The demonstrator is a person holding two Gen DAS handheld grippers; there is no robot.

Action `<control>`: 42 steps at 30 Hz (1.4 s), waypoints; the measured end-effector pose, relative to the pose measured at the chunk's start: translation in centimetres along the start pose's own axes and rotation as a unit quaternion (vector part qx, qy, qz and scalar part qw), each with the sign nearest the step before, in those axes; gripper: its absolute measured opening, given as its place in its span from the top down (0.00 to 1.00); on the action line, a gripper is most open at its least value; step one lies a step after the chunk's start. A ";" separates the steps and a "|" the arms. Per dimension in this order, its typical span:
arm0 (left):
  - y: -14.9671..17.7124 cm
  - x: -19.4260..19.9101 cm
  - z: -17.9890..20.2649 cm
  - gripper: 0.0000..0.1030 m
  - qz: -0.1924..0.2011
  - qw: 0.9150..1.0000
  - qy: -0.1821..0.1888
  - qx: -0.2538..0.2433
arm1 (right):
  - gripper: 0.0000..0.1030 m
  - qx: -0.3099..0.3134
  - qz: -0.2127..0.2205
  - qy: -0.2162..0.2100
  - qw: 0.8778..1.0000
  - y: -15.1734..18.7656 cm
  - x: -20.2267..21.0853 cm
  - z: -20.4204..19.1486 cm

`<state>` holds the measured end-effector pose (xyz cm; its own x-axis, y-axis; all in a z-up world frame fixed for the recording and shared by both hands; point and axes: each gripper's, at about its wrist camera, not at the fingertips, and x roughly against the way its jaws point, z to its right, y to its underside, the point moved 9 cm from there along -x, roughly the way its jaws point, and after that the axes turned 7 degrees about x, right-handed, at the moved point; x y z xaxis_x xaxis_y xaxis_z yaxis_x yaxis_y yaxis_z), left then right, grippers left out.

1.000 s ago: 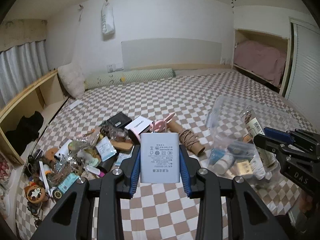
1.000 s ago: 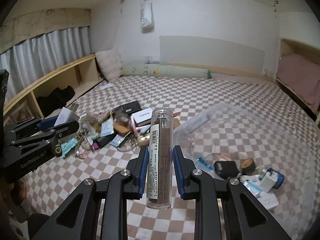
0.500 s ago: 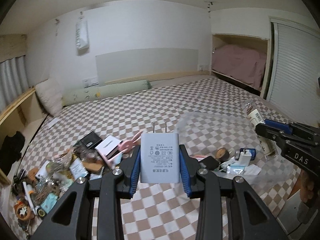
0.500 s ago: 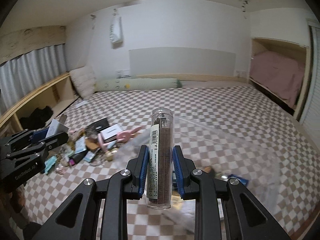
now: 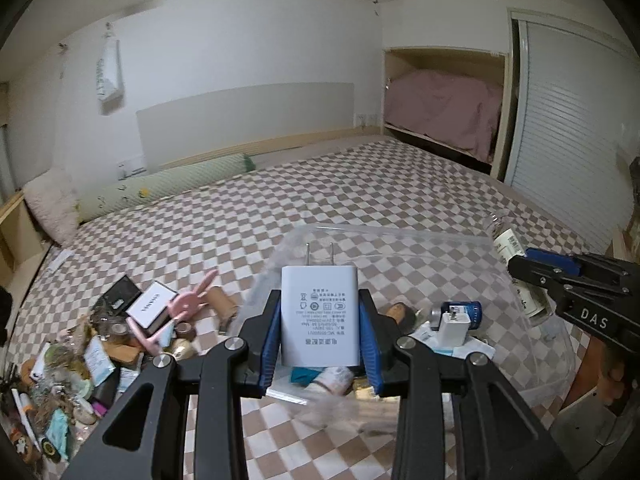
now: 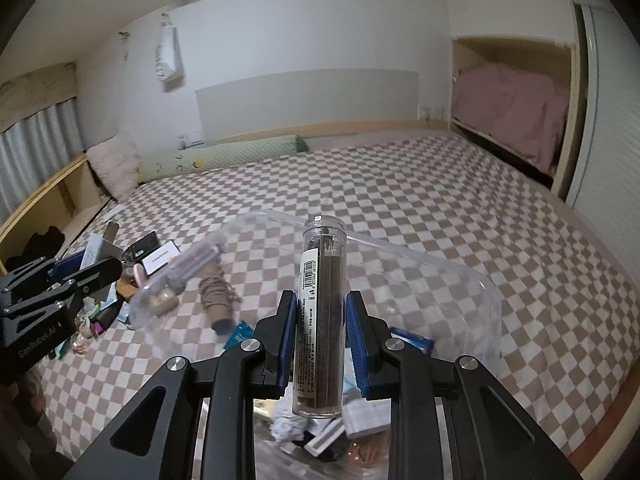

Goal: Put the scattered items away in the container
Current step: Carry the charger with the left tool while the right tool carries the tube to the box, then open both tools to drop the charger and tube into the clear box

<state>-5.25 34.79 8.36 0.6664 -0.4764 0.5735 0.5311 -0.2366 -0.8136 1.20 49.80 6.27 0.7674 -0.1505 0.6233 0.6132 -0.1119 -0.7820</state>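
Charger (image 5: 319, 316), light and rigid, is clamped by its flat sides in the left gripper (image 5: 319, 340) above the clear container (image 5: 472, 240); tube (image 6: 320, 312), smooth and slippery, is pinched mid-body by the right gripper (image 6: 320, 338).

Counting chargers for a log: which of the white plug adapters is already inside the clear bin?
The smaller white adapter lying in the clear bin; the larger one is clamped in the left gripper.
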 end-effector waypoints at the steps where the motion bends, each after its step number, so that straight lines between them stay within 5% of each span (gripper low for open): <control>1: 0.1 -0.6 0.4 0.66 -0.004 1.000 0.002 0.001 | 0.76 -0.004 -0.008 0.000 1.000 0.3 -0.6 0.3; 23: 3.7 -8.3 6.3 0.66 -0.093 0.995 0.033 -0.015 | 0.76 -0.033 -0.206 -0.040 0.977 7.7 -7.5 2.1; 31: 4.8 -8.8 6.5 0.66 -0.107 0.993 0.034 -0.019 | 0.76 -0.019 -0.196 -0.003 0.980 7.5 -6.9 2.5; 42: 6.2 -9.6 7.6 0.66 -0.126 0.991 0.037 -0.035 | 0.76 -0.025 -0.186 -0.011 0.982 7.3 -5.8 2.6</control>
<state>-4.42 44.33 -1.51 0.4758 -0.4552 0.7526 0.6365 -0.4123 -0.6518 1.72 52.39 -2.97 0.4960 -0.0698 0.8655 0.8424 -0.2033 -0.4991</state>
